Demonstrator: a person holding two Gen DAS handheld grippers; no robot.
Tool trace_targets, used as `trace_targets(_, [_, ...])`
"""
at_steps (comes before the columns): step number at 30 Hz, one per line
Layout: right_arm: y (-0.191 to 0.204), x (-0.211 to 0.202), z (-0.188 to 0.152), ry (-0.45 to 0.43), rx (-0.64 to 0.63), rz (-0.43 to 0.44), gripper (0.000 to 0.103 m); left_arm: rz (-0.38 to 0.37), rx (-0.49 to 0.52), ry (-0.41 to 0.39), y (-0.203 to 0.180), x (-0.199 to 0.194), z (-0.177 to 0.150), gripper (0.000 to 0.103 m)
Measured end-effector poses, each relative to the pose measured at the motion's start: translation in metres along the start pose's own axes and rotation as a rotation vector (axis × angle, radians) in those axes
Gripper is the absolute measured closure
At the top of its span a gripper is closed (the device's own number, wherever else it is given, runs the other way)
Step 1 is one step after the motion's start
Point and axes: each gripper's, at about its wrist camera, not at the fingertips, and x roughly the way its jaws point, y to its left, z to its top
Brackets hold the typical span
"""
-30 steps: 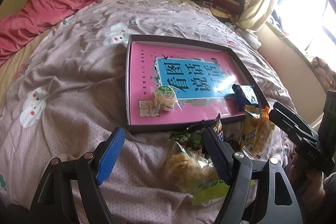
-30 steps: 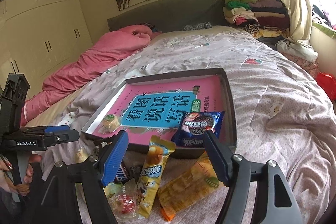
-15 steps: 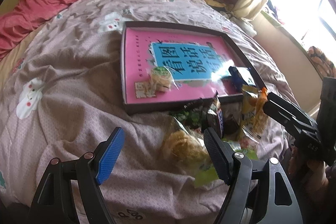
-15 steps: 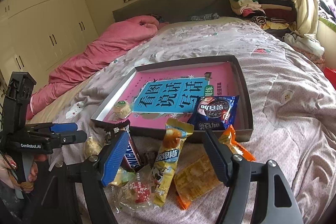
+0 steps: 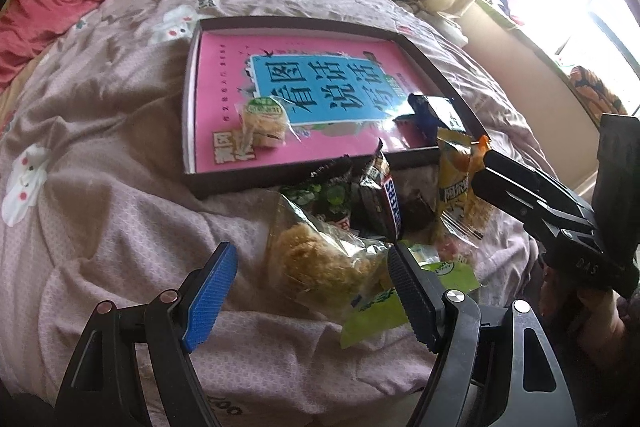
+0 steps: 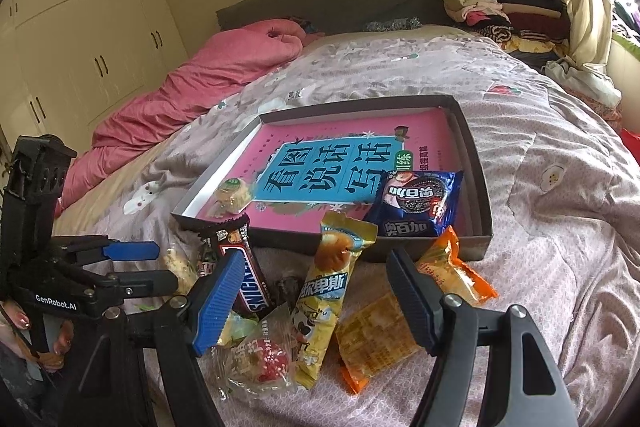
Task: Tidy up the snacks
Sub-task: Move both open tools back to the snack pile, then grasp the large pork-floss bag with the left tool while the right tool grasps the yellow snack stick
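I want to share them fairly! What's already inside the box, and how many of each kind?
Blue biscuit packet: 1
Clear-wrapped cake: 1
Pink book: 1
Total: 3

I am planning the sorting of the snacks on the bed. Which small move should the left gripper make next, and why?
Probably lower the left gripper and close on the clear bag of puffed snack: its jaws are open and empty, the bag lies between them, and the tray holds only two snacks.

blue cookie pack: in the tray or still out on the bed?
In. The blue cookie pack lies flat inside the tray, on the pink book, at the near corner by the right wall.
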Motion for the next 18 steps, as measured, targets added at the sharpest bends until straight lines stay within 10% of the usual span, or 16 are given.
trace_targets(18, [-0.001,0.021,-0.003,0.073,0.015,0.005,0.043,-0.03,-0.03,0.056,0.006,0.022,-0.004,0.024])
